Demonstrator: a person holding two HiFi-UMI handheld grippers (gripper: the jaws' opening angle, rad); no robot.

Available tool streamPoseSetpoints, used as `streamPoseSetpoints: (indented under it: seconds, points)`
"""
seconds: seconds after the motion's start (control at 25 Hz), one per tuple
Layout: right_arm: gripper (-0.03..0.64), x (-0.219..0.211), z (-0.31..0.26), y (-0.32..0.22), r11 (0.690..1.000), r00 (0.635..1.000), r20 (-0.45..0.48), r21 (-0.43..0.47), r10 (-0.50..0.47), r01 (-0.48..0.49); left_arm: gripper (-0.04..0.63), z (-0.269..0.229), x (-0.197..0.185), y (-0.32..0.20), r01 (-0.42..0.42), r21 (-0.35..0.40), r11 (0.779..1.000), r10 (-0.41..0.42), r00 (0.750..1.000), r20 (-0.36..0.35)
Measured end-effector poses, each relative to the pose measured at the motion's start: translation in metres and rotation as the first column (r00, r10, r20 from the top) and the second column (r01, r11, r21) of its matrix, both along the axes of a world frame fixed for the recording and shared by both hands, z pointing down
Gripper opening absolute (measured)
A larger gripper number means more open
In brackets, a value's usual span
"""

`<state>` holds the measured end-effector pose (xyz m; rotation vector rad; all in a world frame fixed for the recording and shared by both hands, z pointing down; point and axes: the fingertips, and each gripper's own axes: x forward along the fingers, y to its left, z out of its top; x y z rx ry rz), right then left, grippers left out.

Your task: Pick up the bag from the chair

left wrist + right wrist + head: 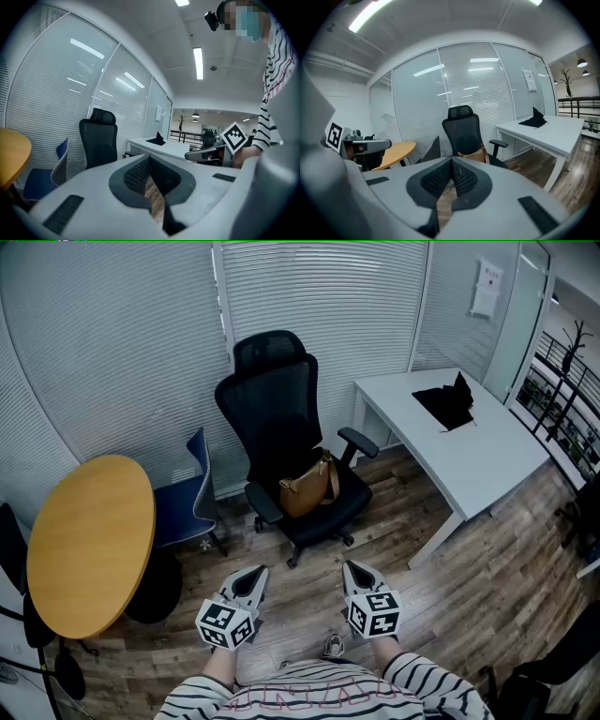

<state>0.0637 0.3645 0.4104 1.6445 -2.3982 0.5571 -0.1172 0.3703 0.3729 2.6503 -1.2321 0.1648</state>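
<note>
The brown bag (307,488) lies on the seat of the black chair (277,409), close to its right armrest. The left claw (255,574) and the right claw (353,569) are near the person, well apart from the bag. Both have jaws together, with nothing between them. A white counter (487,451) stands far right.

A round wooden tabletop (89,545) stands at left, a blue chair (187,501) just beside it. At right, a white tabletop (478,451) carries a black object (447,401). Blinds (122,352) hang behind; the floor (469,592) is wood planks
</note>
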Motion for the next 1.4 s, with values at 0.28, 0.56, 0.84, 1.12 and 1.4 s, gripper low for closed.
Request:
streamPoseSetpoints:
  seconds: [0.28,0.56,0.84,1.12,1.4]
  points:
    - [0.031,0.028,0.000,-0.033,0.998,0.998,0.036,0.044,-0.042,0.040,0.028,0.007,0.035,-0.034,0.035,0.016,0.999,-0.035,0.999,0.018]
    - [0.168,0.063,0.011,-0.065,0.995,0.994,0.056,0.039,-0.096,0.093,0.129,0.020,0.072,-0.063,0.082,-0.002,0.997,-0.082,0.996,0.045]
    - [0.219,0.085,0.014,-0.095,0.992,0.987,0.117,0.061,-0.114,0.108,0.158,0.037,0.089,-0.083,0.105,-0.052,0.993,-0.102,0.993,0.054]
    - [0.219,0.091,0.029,-0.136,0.994,0.989,0.104,0.009,-0.109,0.108,0.158,0.046,0.092,-0.129,0.103,-0.070,0.992,-0.098,0.993,0.070]
    - [0.219,0.090,0.046,-0.193,0.998,0.993,0.109,-0.048,-0.044,0.050,0.160,0.065,0.079,-0.202,0.068,-0.106,0.992,-0.059,0.994,0.091]
